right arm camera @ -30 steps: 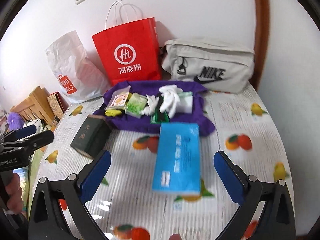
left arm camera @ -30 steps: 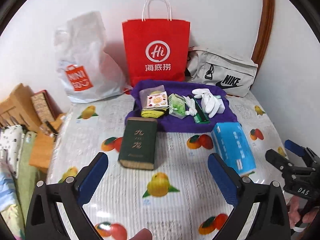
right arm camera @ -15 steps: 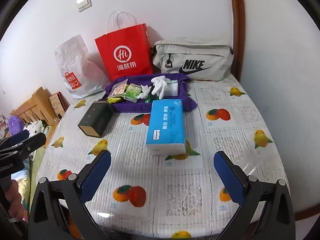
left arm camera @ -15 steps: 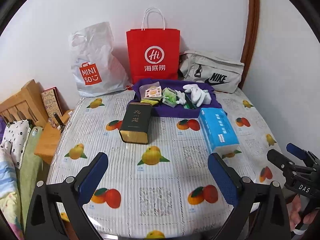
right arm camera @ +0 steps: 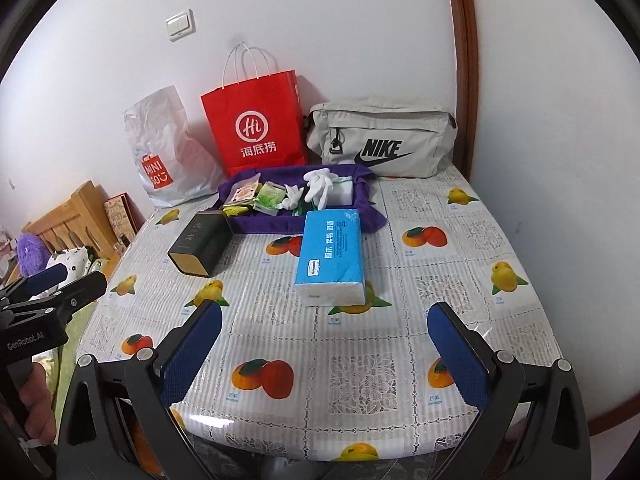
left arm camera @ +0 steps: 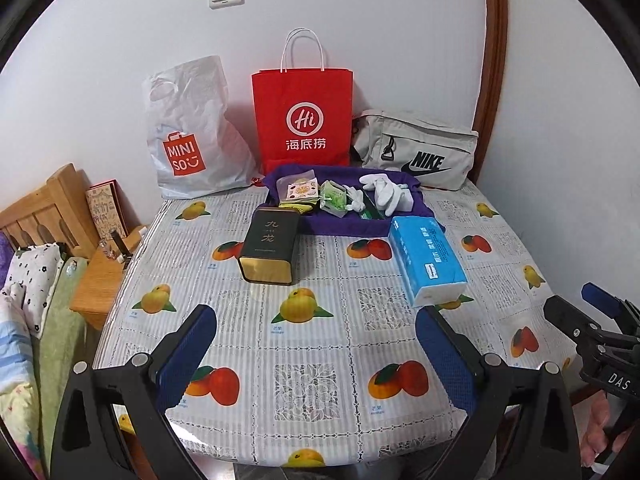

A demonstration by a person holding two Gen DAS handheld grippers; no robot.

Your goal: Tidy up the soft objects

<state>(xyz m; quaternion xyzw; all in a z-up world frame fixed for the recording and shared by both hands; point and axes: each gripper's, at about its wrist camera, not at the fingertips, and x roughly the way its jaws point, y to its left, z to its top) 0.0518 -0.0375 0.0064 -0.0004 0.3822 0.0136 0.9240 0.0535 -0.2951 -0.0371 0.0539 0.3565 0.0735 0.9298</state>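
A blue tissue pack [left arm camera: 428,264] [right arm camera: 332,256] lies on the fruit-print table, in front of a purple cloth tray [left arm camera: 344,224] [right arm camera: 264,222]. White gloves [left arm camera: 386,192] [right arm camera: 318,186], small packets [left arm camera: 304,190] [right arm camera: 246,192] and a green sachet [left arm camera: 334,200] lie in the tray. My left gripper [left arm camera: 316,344] hangs open over the table's near edge, holding nothing. My right gripper [right arm camera: 324,340] is also open and empty, well short of the tissue pack.
A dark green tin [left arm camera: 272,248] [right arm camera: 200,248] lies left of the tissue pack. Against the wall stand a white Miniso bag [left arm camera: 188,136], a red paper bag [left arm camera: 304,120] and a grey Nike bag [left arm camera: 416,148]. A wooden bed frame [left arm camera: 48,208] and bedding sit left of the table.
Both grippers have pulled back and up from the table, so the objects look smaller and farther. The whole tabletop and near edge now show. Both stayed open.
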